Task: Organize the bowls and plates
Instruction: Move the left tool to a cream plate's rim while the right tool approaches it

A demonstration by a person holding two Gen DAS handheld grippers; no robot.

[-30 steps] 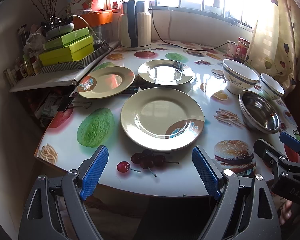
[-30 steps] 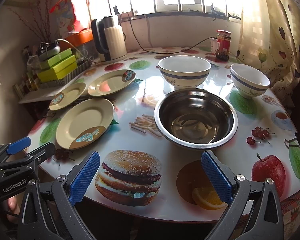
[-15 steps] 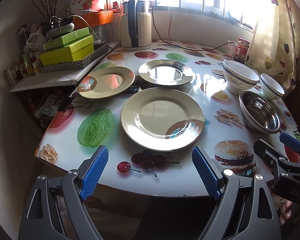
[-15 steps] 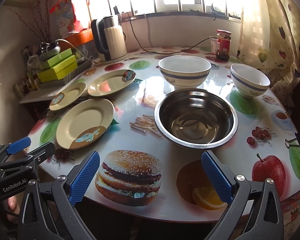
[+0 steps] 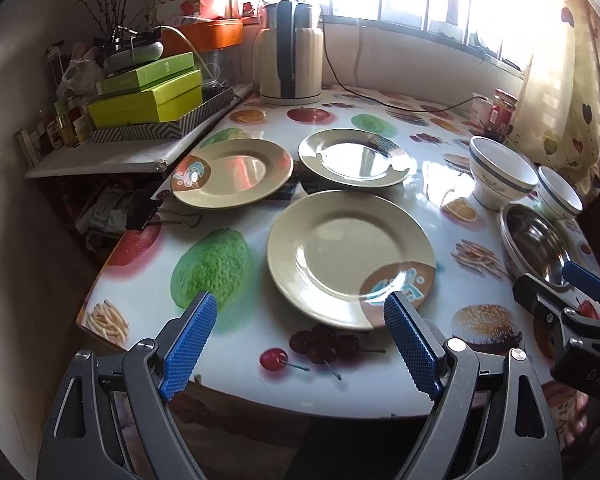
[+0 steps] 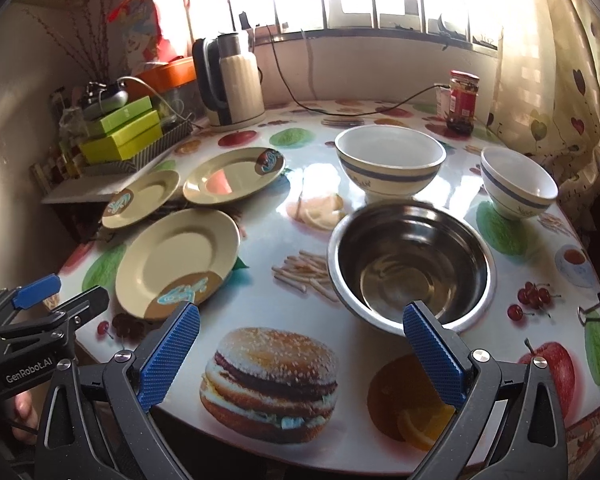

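- Lying flat on the round table (image 5: 236, 364), the large plate (image 5: 350, 256) is the nearest dish to the left gripper (image 5: 302, 340) and the landmark for the rest.
- Behind the large plate, on its left side, lies a smaller plate (image 5: 232, 172) with a brown patch on the rim; it does not touch the large one.
- Directly behind the large plate lies a second smaller plate (image 5: 354, 158), also apart from it.
- To the right of the large plate sits the steel bowl (image 6: 412, 264), upright and empty.
- Behind the steel bowl stands the big white bowl (image 6: 390, 164) with a blue band; further right of it stands the small white bowl (image 6: 518, 184).
- The left gripper hovers over the near table edge, in front of the large plate; its blue pads are spread wide and hold nothing.
- The right gripper (image 6: 300, 354) hovers in front of the steel bowl, to the right of the large plate; its pads are also spread wide and empty, and the right pad (image 6: 432, 356) overlaps the near rim of the bowl in the view.
- Far behind the large plate, near the window, stands a kettle (image 5: 290, 54).
- Green boxes (image 5: 148, 96) are stacked on a shelf to the far left of it.
- A red jar (image 6: 464, 100) stands at the far right back.
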